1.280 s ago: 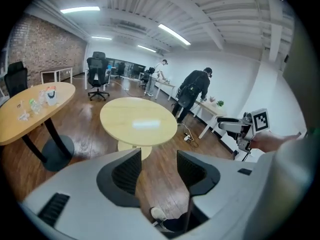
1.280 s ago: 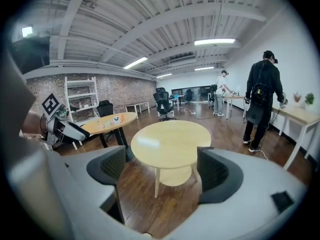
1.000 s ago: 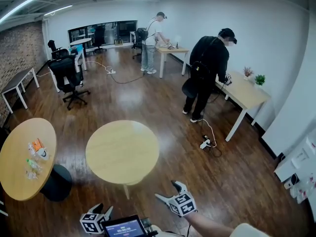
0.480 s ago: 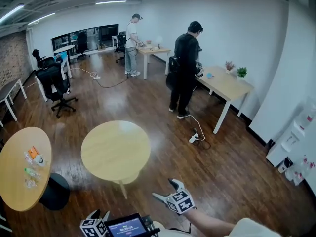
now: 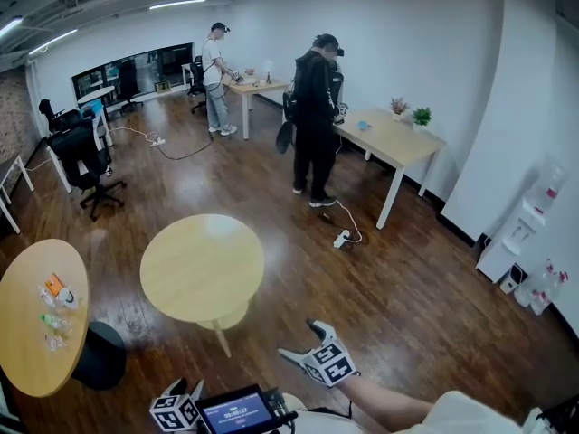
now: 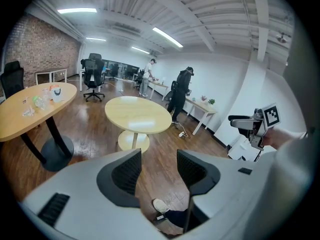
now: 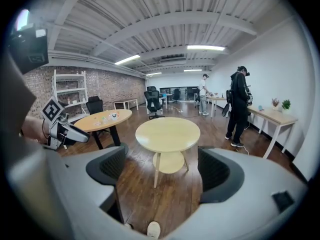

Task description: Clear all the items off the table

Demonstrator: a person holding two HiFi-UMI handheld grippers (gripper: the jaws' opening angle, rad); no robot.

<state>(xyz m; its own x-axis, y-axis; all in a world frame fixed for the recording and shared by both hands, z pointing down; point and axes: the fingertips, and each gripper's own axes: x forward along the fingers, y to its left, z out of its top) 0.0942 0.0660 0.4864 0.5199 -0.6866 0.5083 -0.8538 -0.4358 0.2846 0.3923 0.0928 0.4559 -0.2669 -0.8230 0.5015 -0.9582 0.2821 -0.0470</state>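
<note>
Here, a glossy dark plank floor (image 5: 389,306) and white walls (image 5: 470,107) surround two round, pale-wood tables. Small items (image 5: 52,306) sit clustered on the left table (image 5: 27,360), beyond the smooth near table (image 5: 201,265). The left gripper (image 5: 188,389) and right gripper (image 5: 298,340) are held low, jaws apart, holding nothing.

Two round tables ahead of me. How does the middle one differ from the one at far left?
The middle table has a bare top; the left table carries a cluster of small items. The middle table stands on pale wooden legs; the left table sits on a dark pedestal. The middle table lies straight ahead, the left table off to the side. Both have round, light wood tops.
</note>
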